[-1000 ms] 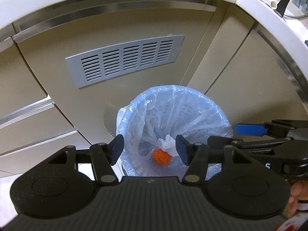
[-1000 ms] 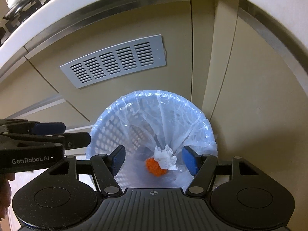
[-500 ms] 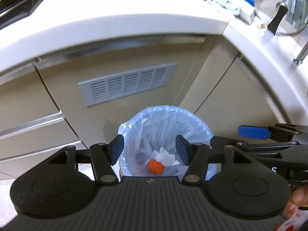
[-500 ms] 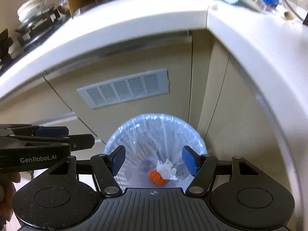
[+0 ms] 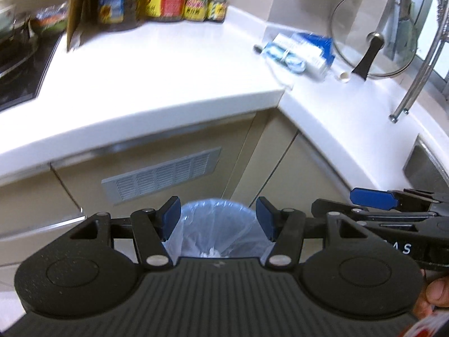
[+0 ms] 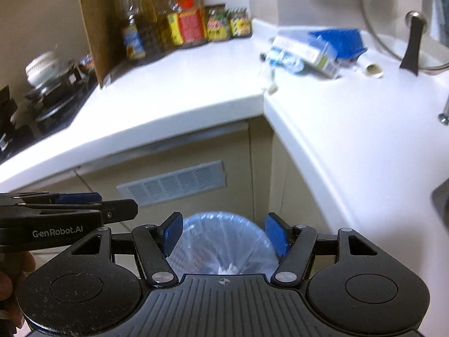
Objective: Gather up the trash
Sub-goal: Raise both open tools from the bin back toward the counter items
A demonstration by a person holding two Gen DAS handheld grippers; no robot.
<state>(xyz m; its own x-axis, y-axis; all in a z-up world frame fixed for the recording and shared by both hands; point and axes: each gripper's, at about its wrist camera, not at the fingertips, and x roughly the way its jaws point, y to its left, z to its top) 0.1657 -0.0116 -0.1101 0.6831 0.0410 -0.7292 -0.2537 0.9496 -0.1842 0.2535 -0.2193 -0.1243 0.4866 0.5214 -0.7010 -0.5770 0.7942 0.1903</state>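
At the inner corner of the white counter [image 6: 196,95] lies probably the next trash, a blue-and-white wrapper [image 6: 306,52], long axis along the back edge. The right gripper [image 6: 224,234] is nearer; the left gripper [image 5: 217,216] too stands wide and empty above the bin [image 6: 224,241].

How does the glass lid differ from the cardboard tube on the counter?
The glass lid is large, clear and round, standing propped on edge; the cardboard tube is small, opaque and pale, lying on its side. The lid has a black handle; the tube shows only a hollow open end. Both rest on the white counter near its back corner.
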